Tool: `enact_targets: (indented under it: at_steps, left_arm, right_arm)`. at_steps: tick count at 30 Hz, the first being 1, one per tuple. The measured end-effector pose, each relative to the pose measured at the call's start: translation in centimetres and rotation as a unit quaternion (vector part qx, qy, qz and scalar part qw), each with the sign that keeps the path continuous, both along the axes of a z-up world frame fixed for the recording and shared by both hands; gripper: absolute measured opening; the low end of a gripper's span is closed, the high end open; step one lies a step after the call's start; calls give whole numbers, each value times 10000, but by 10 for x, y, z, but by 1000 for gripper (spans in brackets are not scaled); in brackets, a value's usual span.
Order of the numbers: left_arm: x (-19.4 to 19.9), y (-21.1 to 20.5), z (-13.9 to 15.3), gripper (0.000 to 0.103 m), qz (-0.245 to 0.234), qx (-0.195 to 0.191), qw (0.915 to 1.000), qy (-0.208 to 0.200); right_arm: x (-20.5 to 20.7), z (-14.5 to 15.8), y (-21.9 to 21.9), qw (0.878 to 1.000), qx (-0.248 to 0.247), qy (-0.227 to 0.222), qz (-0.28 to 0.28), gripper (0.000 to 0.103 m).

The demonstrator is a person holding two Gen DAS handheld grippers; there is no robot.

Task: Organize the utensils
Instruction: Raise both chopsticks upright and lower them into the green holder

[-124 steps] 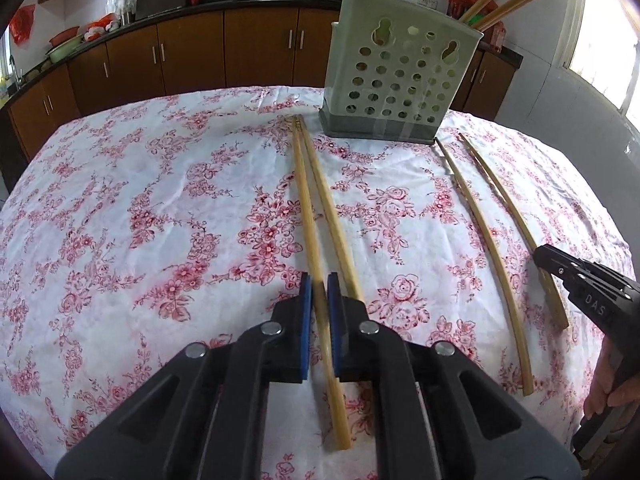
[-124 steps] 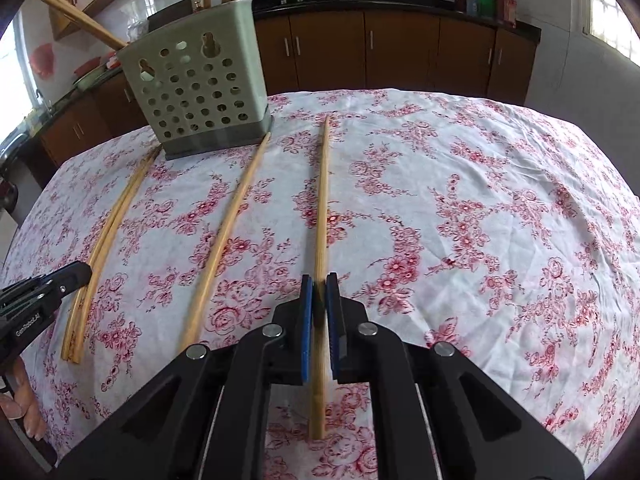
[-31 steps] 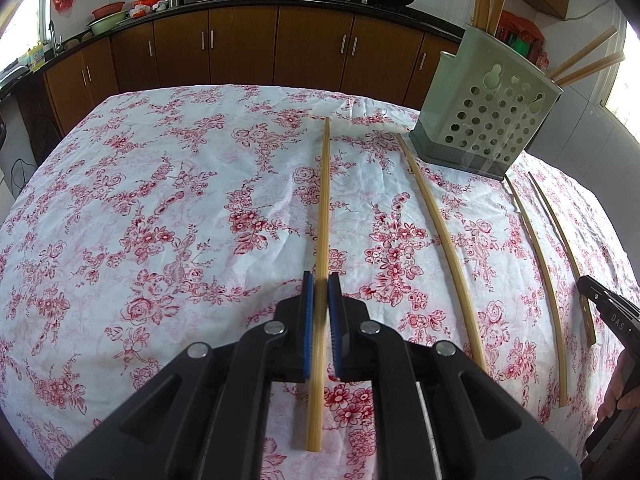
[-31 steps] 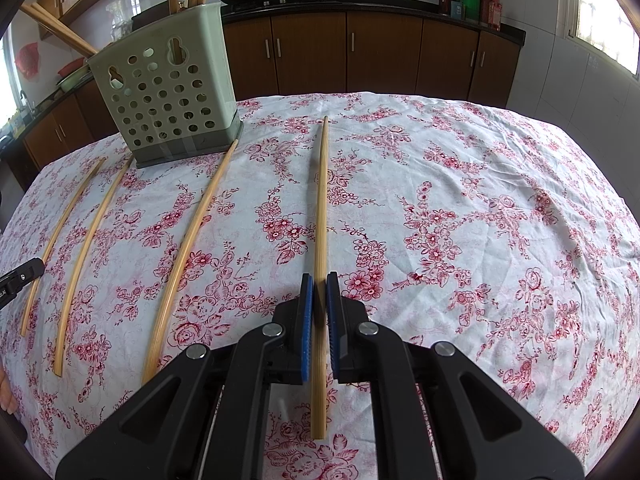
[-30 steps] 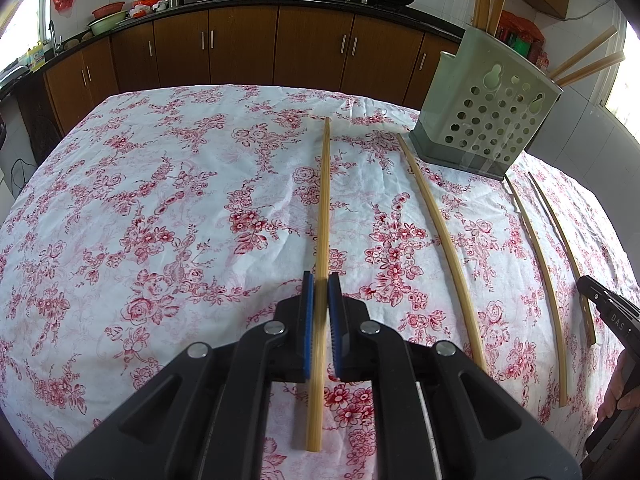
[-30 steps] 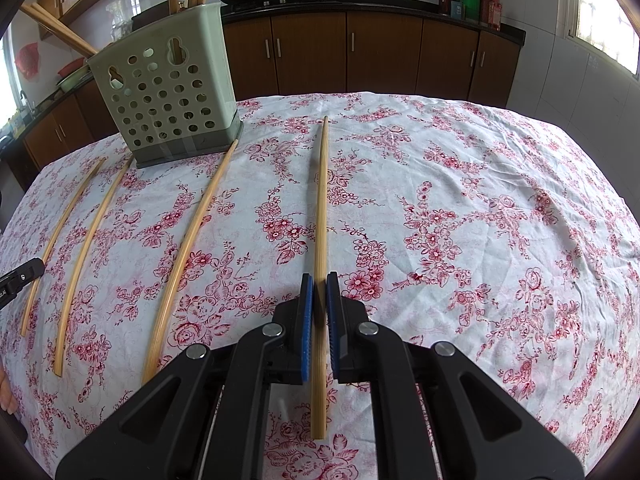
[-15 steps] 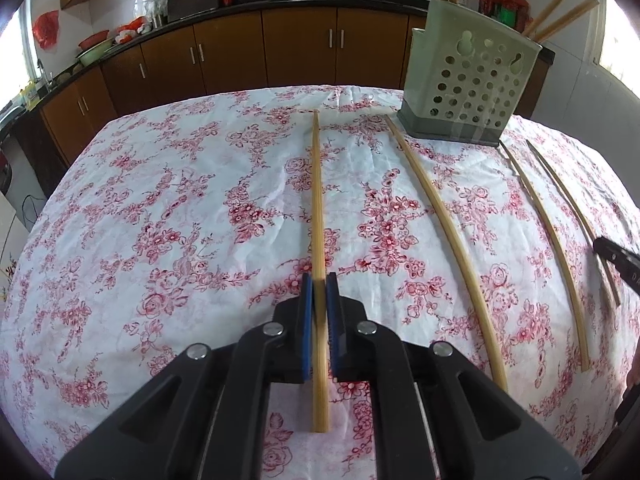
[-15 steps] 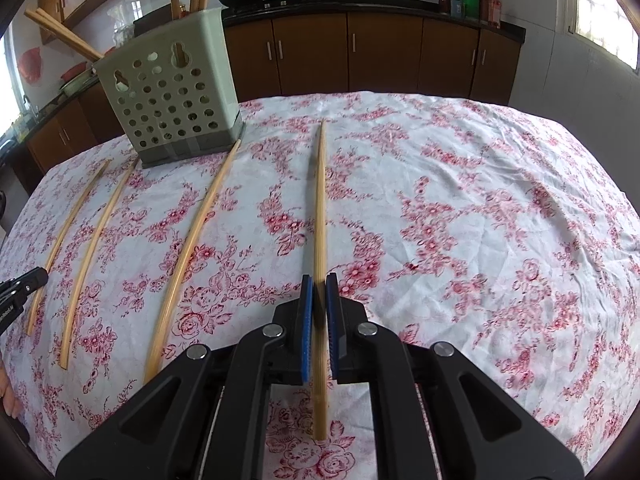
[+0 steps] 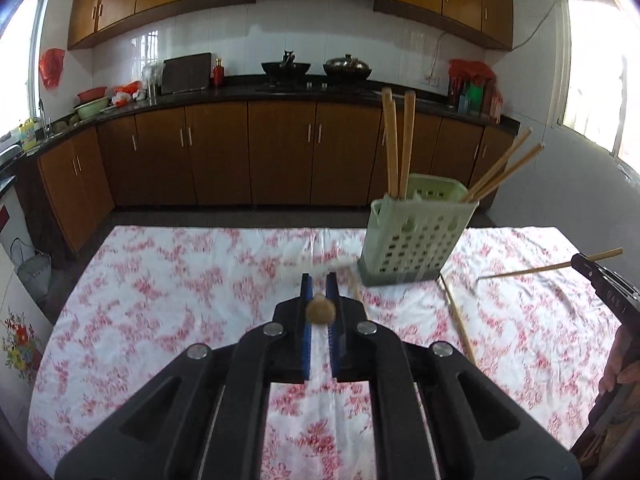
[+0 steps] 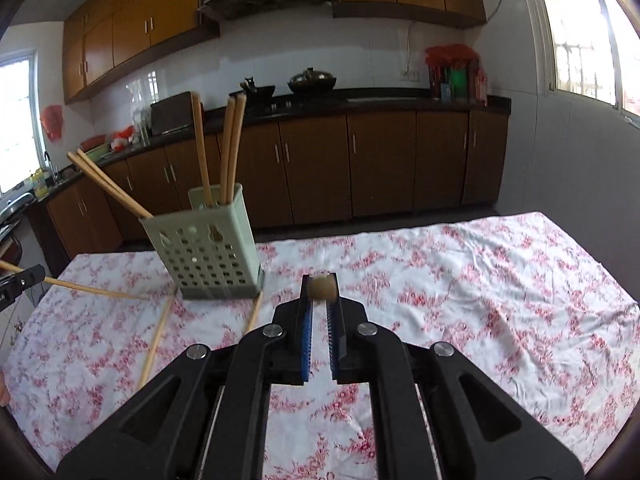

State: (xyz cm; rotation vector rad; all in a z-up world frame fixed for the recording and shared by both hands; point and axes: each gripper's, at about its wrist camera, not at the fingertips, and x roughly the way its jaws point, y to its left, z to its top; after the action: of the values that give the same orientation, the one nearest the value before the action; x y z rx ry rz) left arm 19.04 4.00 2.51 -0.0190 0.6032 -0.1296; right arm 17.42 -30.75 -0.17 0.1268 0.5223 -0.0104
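Note:
My left gripper (image 9: 320, 286) is shut on a wooden chopstick (image 9: 320, 309), seen end-on and raised above the table. My right gripper (image 10: 319, 283) is shut on another chopstick (image 10: 320, 290), also end-on and lifted. Each gripper's stick shows from the side in the other view: the right one's (image 9: 548, 267) and the left one's (image 10: 92, 290). The pale green perforated utensil holder (image 9: 416, 240) stands on the table with several chopsticks upright in it; it also shows in the right wrist view (image 10: 206, 252). Two chopsticks (image 10: 156, 340) lie on the cloth by the holder.
The table wears a white cloth with red flowers (image 9: 180, 300). Brown kitchen cabinets (image 9: 240, 152) and a black counter with pots (image 9: 286, 68) run behind the table. A bright window (image 10: 584, 28) is at the right.
Both grippers have lifted their chopsticks off the cloth and tilted up, so the sticks now point toward the cameras. The views now take in the kitchen wall and the holder from higher up.

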Motion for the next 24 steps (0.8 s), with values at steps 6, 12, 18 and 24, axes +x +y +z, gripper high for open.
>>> enact_targets:
  at_steps: [6,12,18,24]
  left_arm:
    - [2,-4,26,8,-170,19,9997,-160]
    - [-7,-13,69,8,-446,-164,9972,-573]
    - [-18,-35,112,8,-826,-144,9911,-1033]
    - [-6,-60,141,8,-754,-107,9845,-1579]
  right_arm:
    - [3,20,3,9994,142,-283,138,7]
    - [-3,72,13,9920,641,-925,577,7]
    - [-6,116,28,9776,993,-1508,1078,7]
    - [15,127,43,9763,803,-1710,1058,7]
